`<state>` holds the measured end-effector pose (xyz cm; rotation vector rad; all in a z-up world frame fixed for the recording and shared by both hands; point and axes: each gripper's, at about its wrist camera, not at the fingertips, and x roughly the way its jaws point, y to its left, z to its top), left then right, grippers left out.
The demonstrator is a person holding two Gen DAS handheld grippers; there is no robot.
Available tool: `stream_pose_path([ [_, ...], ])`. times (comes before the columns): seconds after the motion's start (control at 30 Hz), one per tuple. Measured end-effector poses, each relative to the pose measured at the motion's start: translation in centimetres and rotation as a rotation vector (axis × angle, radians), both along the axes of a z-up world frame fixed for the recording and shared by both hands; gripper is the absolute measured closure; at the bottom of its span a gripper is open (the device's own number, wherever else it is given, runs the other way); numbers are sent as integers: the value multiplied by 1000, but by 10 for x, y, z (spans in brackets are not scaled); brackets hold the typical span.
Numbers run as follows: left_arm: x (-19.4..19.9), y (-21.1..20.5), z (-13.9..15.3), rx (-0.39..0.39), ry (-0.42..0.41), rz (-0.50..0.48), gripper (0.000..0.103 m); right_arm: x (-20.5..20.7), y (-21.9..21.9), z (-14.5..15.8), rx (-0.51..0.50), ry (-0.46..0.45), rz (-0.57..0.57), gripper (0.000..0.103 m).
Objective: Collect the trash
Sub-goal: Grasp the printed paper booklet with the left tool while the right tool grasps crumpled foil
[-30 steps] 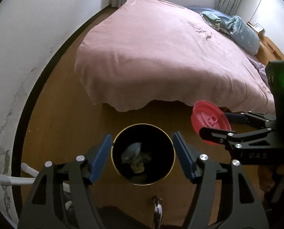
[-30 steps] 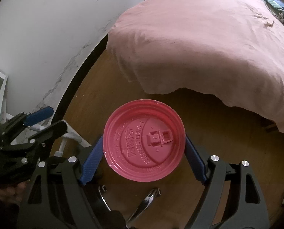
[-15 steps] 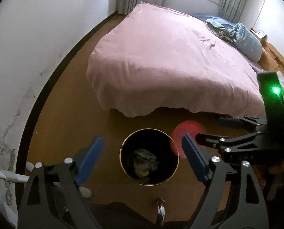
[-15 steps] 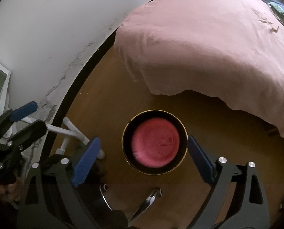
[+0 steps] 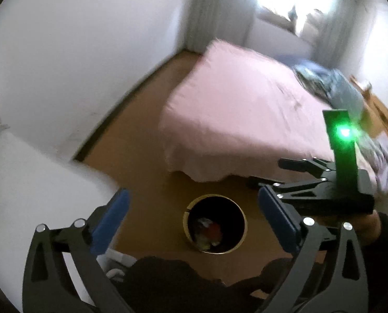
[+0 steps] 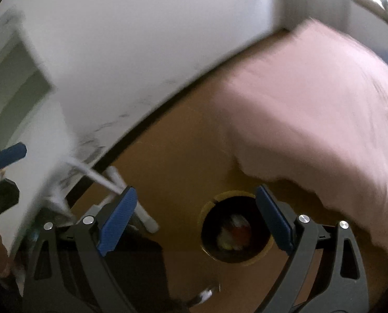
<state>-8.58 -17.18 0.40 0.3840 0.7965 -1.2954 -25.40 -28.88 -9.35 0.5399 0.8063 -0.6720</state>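
Note:
A round black bin with a gold rim (image 5: 214, 223) (image 6: 235, 228) stands on the wooden floor near the foot of the bed. Inside it lie crumpled scraps and a red lid (image 5: 214, 230) (image 6: 237, 230), blurred in both views. My left gripper (image 5: 194, 219) hangs high over the bin, wide open and empty. My right gripper (image 6: 195, 216) is wide open and empty too, with the bin low between its fingers. The right gripper (image 5: 269, 174) also shows in the left wrist view, to the right, with a green light on its body.
A bed with a pink cover (image 5: 246, 120) (image 6: 324, 120) fills the far right, bedding piled at its head. A white wall (image 5: 76, 52) with a dark skirting runs along the left. White furniture legs (image 6: 131, 195) stand beside the bin. Both views are motion-blurred.
The right gripper opened and the red lid dropped into the bin. Both grippers then rose away from the bin, which now looks smaller and lower.

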Motion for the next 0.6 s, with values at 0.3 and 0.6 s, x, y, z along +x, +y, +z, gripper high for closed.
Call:
stream_pose_path([
  [0.3, 113, 206, 26, 42, -93, 517, 7, 192, 139, 44, -21, -84, 568, 13],
  [0.6, 150, 405, -4, 127, -30, 959, 7, 305, 296, 42, 17, -35, 977, 13],
])
